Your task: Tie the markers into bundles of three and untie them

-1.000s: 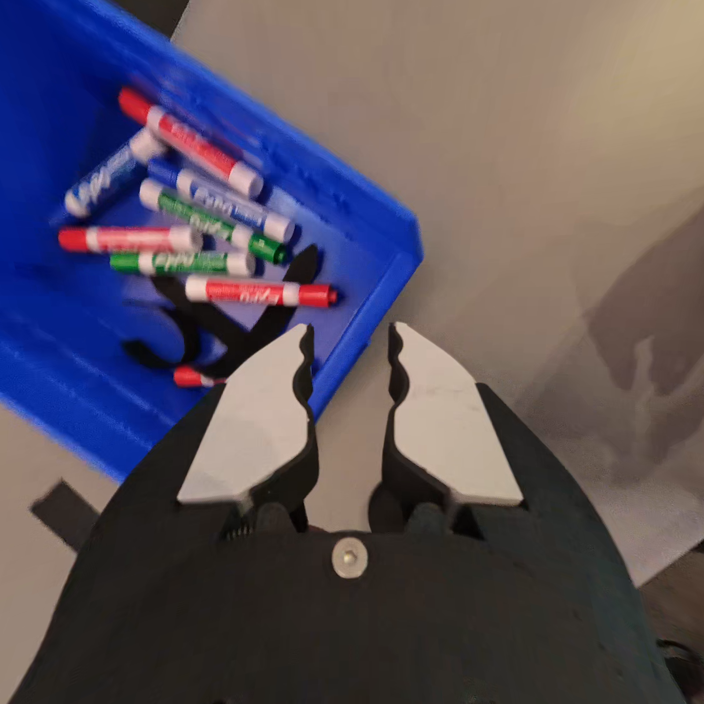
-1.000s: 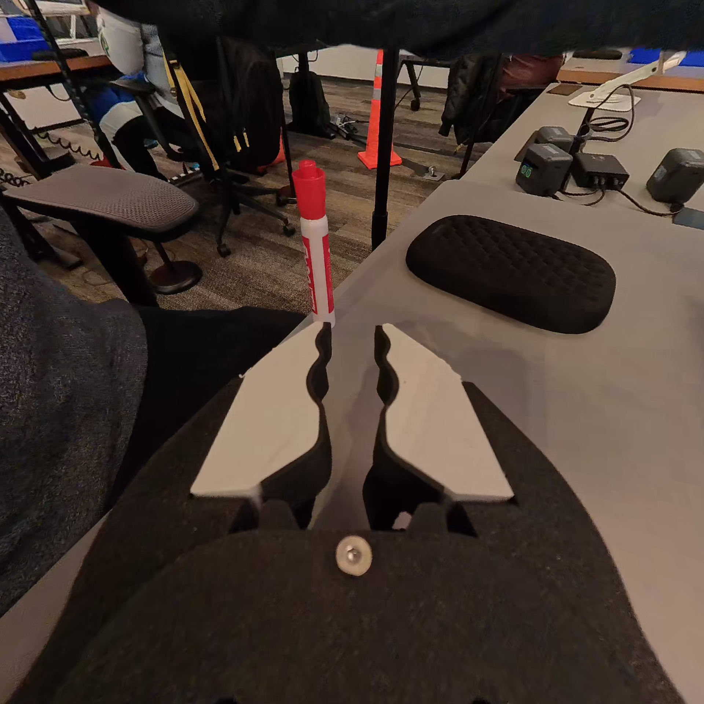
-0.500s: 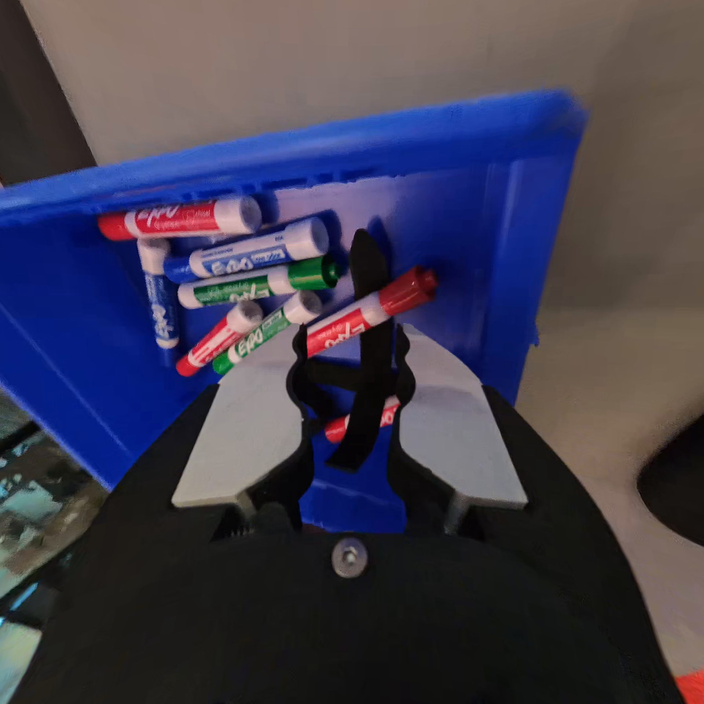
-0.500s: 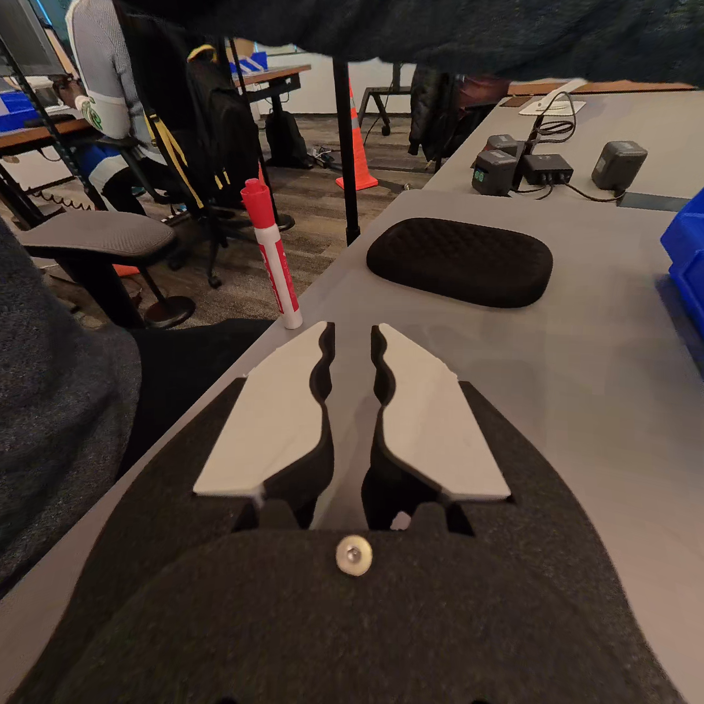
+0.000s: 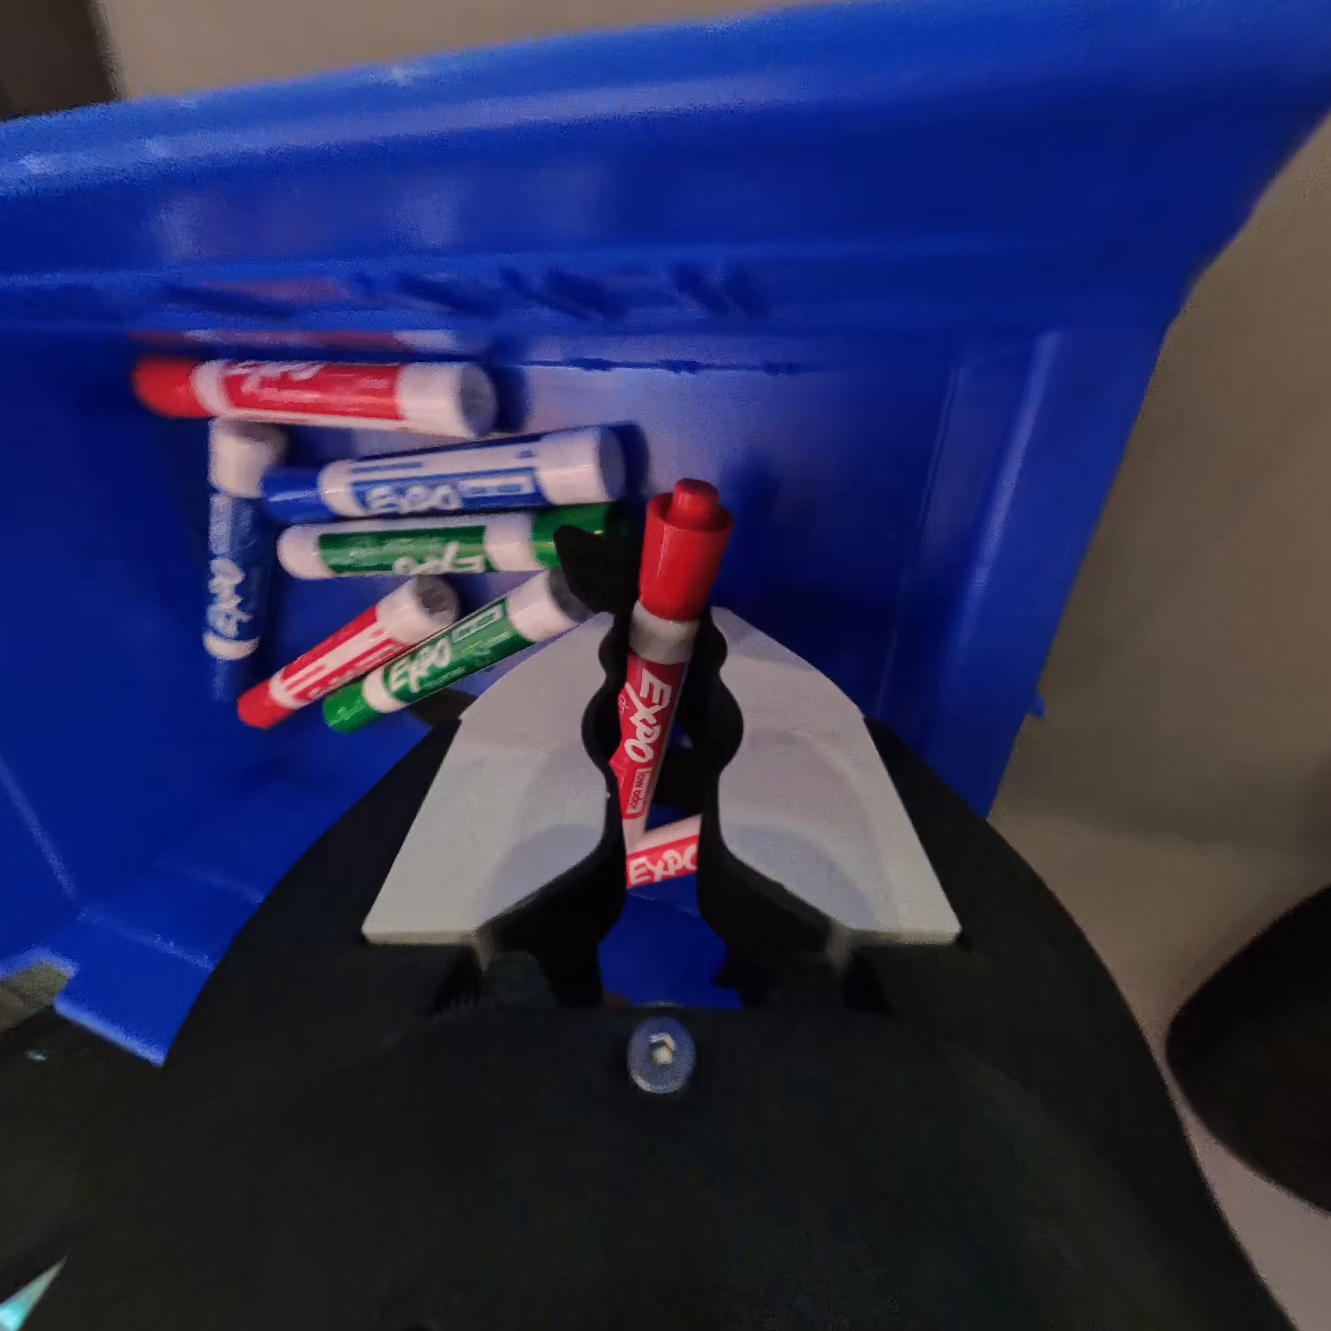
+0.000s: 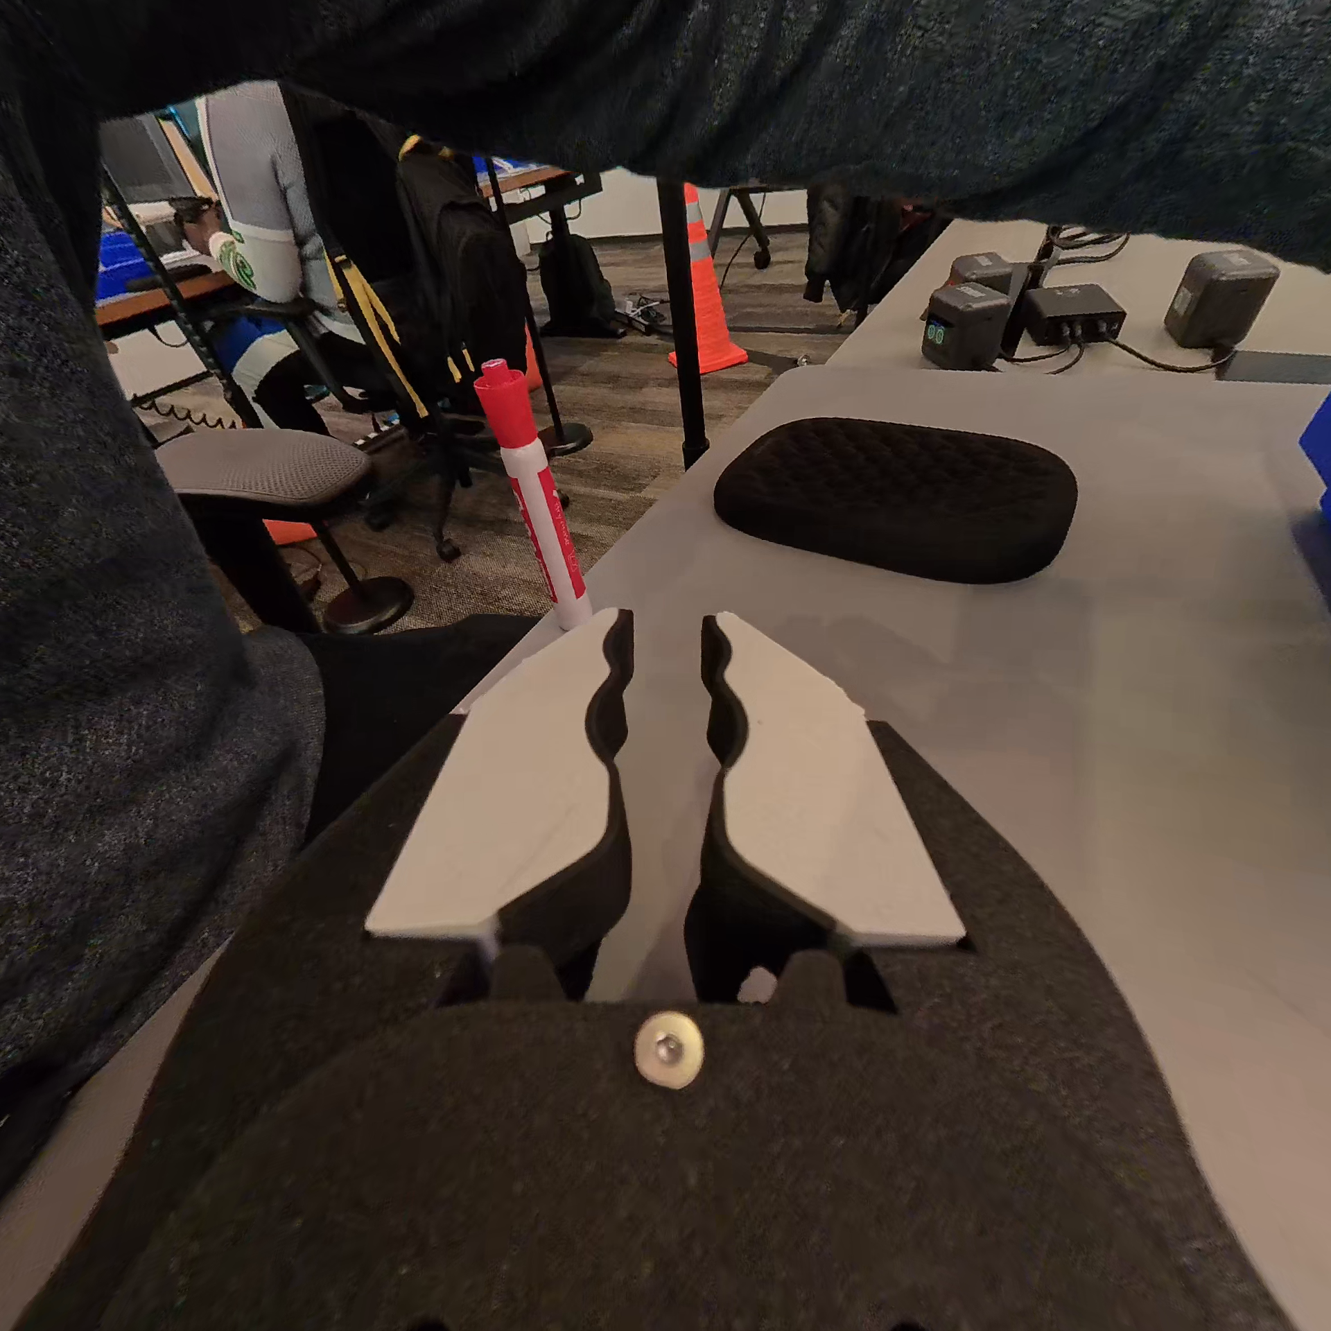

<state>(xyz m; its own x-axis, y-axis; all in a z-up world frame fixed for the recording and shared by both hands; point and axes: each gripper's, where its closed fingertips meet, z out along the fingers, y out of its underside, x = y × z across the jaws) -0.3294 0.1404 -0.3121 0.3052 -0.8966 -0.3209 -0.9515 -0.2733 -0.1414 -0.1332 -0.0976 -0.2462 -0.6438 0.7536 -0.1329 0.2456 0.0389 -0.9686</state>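
Observation:
In the left wrist view my left gripper (image 5: 659,634) is inside the blue bin (image 5: 936,216) and is shut on a red marker (image 5: 680,554), whose cap end points up and away. Several loose markers lie in the bin: red (image 5: 310,389), blue (image 5: 468,479) and green (image 5: 410,551) among them. A black strap (image 5: 590,569) lies behind the held marker. In the right wrist view my right gripper (image 6: 666,626) is open and empty, low over the grey table (image 6: 1080,720). Another red marker (image 6: 536,497) stands upright at the table edge, just left of its fingertips.
A black padded wrist rest (image 6: 897,497) lies on the table ahead of the right gripper. The bin's corner (image 6: 1318,446) shows at the right edge. Black boxes with cables (image 6: 965,324) sit at the back. A dark sleeve (image 6: 720,86) hangs overhead. An office chair (image 6: 266,468) stands past the table edge. Some 30 cm of space lies between my two pairs of fingers.
My left gripper swung over the bin, went down into it and shut on the red marker, tipping its cap end up. My right gripper stayed open and turned slightly right.

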